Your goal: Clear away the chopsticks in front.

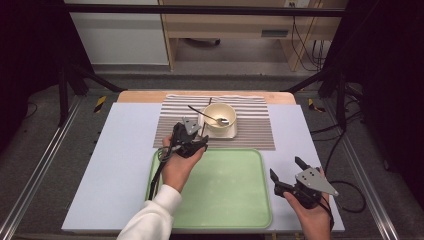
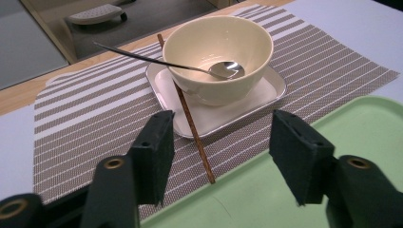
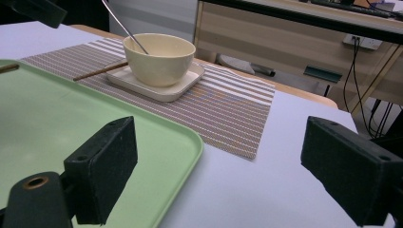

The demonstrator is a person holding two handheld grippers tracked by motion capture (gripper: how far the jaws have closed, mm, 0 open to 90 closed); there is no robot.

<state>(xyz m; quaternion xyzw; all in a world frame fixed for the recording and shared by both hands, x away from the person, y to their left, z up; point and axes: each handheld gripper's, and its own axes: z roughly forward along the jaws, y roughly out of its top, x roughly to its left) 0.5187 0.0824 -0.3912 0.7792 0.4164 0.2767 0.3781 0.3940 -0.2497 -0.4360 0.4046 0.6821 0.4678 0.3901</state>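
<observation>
Green tray (image 1: 225,190) lies before bowl (image 1: 220,119); chopstick (image 2: 192,126) leans between.

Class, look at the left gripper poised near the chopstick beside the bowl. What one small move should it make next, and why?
Probably ease the left gripper forward and down so its open jaws straddle the chopstick, then close. The chopstick lies between the jaws' line of sight, one end propped on the square plate under the bowl, the other on the striped mat, and nothing is gripped yet.
</observation>
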